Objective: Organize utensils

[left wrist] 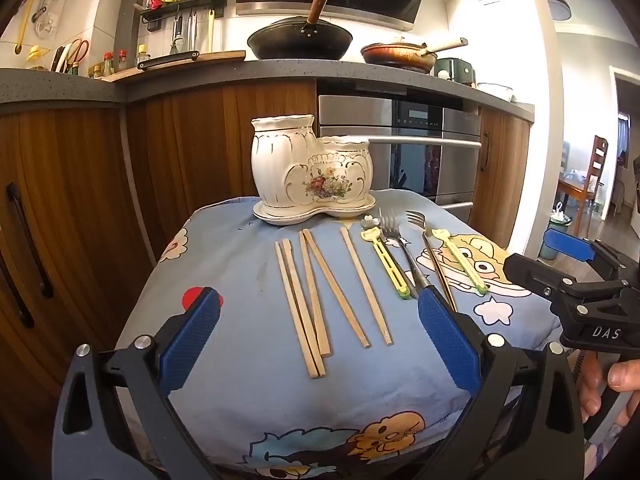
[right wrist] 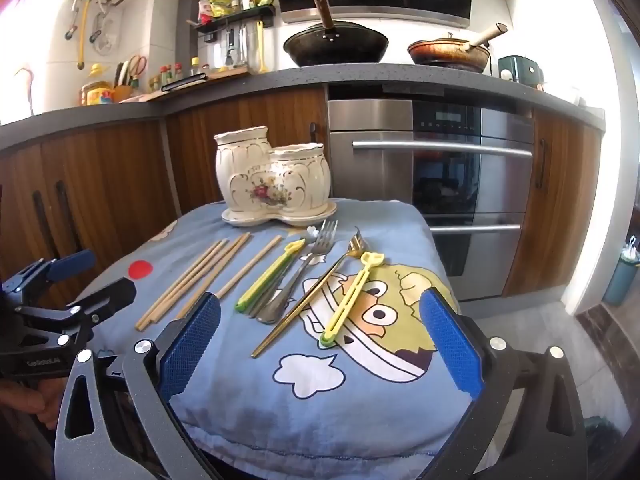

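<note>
Left wrist view: ceramic holder point(left wrist: 312, 172) empty; chopsticks point(left wrist: 320, 300), forks point(left wrist: 394, 240) unsorted; both hand-held grippers point(left wrist: 320, 340) point(right wrist: 318, 344) wide open, gripping nothing.

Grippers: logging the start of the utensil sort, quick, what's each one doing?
Left gripper: open, holding nothing.
Right gripper: open, holding nothing.

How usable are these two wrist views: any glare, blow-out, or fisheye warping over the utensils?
Left wrist view: the doorway on the right is blown out white, the counter edge bows, and the chopsticks are sharp. Right wrist view: purple flare in the top-left corner, bent oven handles, and crisp, evenly lit forks.
</note>
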Demonstrator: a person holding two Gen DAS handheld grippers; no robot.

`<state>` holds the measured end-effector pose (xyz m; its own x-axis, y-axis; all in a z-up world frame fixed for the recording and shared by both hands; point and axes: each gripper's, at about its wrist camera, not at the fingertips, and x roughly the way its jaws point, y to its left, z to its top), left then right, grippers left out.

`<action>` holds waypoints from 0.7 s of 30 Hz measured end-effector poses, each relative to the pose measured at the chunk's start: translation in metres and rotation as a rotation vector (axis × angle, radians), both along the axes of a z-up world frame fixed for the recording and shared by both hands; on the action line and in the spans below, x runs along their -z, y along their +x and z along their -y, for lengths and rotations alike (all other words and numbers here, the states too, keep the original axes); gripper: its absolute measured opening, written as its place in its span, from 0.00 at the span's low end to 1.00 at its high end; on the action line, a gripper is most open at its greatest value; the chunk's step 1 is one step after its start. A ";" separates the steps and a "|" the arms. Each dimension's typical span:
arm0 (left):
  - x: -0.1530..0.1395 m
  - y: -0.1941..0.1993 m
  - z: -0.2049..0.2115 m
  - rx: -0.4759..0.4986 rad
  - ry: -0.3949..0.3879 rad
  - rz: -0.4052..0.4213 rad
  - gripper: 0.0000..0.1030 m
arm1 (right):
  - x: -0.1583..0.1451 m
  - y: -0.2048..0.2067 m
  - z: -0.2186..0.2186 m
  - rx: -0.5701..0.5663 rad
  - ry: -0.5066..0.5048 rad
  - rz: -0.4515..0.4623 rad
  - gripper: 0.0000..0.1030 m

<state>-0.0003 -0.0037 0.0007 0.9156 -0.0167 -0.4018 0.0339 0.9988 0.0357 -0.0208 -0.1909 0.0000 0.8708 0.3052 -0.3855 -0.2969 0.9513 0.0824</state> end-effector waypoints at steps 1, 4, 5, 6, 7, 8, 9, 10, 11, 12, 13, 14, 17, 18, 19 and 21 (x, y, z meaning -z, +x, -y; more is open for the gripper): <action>0.000 0.001 0.001 -0.001 0.001 -0.001 0.95 | 0.000 0.000 0.001 0.000 0.000 0.000 0.96; 0.001 0.002 0.002 0.000 0.004 -0.003 0.95 | 0.001 0.001 0.002 -0.001 0.000 -0.002 0.96; 0.002 0.003 0.003 0.000 0.005 -0.004 0.95 | 0.001 0.001 -0.003 -0.002 0.000 -0.003 0.96; 0.002 0.001 0.003 0.002 0.006 -0.003 0.95 | 0.001 0.001 -0.003 -0.003 0.000 -0.003 0.96; 0.001 0.000 0.002 0.006 0.007 -0.003 0.95 | 0.001 -0.001 -0.004 -0.002 0.001 -0.003 0.96; 0.001 0.000 0.003 0.006 0.009 -0.003 0.95 | 0.001 -0.001 -0.005 -0.002 0.001 -0.003 0.96; 0.001 0.000 0.002 0.007 0.007 -0.003 0.95 | 0.001 0.000 -0.004 -0.003 0.001 -0.004 0.96; 0.001 0.001 0.003 0.007 0.008 -0.004 0.95 | 0.001 0.000 -0.004 -0.003 0.001 -0.004 0.96; 0.002 0.001 0.003 0.006 0.007 -0.004 0.95 | 0.001 0.000 -0.004 -0.003 0.001 -0.004 0.96; 0.002 0.000 0.003 0.006 0.008 -0.004 0.95 | 0.001 0.000 -0.004 -0.003 0.001 -0.004 0.96; 0.002 0.000 0.003 0.006 0.010 -0.004 0.95 | 0.001 -0.001 -0.004 -0.004 0.002 -0.004 0.96; 0.002 0.000 0.004 0.007 0.010 -0.004 0.95 | 0.001 -0.001 -0.003 -0.003 0.002 -0.004 0.96; 0.003 0.001 0.003 0.008 0.011 -0.006 0.95 | 0.001 -0.001 -0.004 -0.004 0.002 -0.004 0.96; 0.003 0.001 0.004 0.009 0.013 -0.006 0.95 | 0.001 -0.001 -0.004 -0.004 0.003 -0.005 0.96; 0.003 0.001 0.004 0.009 0.013 -0.005 0.95 | 0.001 -0.001 -0.003 -0.004 0.003 -0.004 0.96; 0.003 0.001 0.004 0.009 0.013 -0.006 0.95 | 0.001 -0.001 -0.004 -0.003 0.003 -0.005 0.96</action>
